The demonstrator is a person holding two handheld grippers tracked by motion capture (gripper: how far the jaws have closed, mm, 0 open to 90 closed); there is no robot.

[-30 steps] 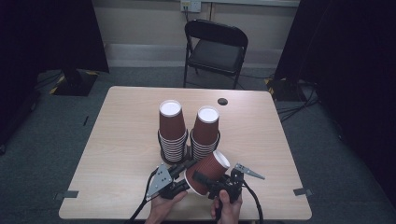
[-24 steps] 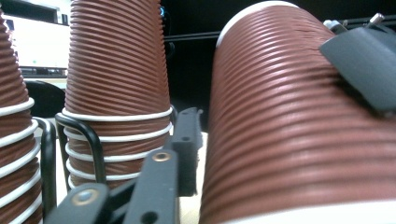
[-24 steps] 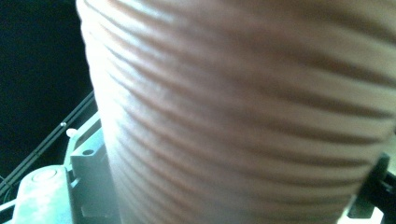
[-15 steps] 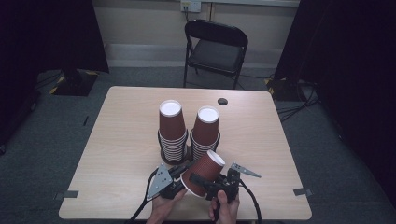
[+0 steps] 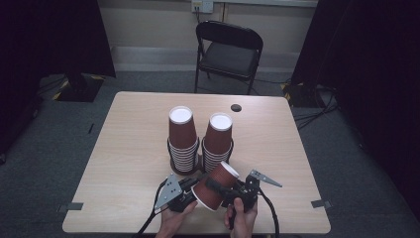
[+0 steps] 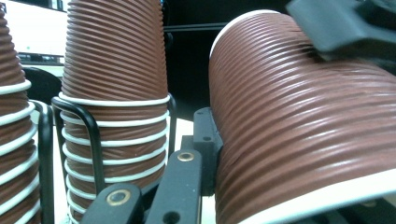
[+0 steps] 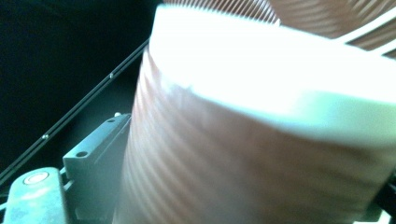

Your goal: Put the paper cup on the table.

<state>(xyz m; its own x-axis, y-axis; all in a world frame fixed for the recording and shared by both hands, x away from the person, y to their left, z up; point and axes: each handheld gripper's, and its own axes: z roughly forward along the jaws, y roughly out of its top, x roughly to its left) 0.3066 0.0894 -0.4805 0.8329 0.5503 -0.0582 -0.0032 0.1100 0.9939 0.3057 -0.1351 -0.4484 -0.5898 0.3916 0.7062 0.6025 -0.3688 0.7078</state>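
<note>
A brown ribbed paper cup hangs tilted above the table's front edge, its white rim toward the person. My left gripper is shut on the rim end; its jaws have just been closing with the cup between them. In the left gripper view one finger presses the cup. My right gripper is shut on the same cup, which looms close and blurred in the right gripper view. Just behind stand two upside-down stacks of like cups, the left stack and the right stack, in black wire holders.
A small black round thing lies near the wooden table's far edge. Beyond it stands a black folding chair. Cables trail from both grippers over the front edge. The stacks stand close to the held cup.
The held cup has shifted slightly down and toward the left gripper, and the left gripper's jaws have closed on it. Both hands have stayed almost in place.
</note>
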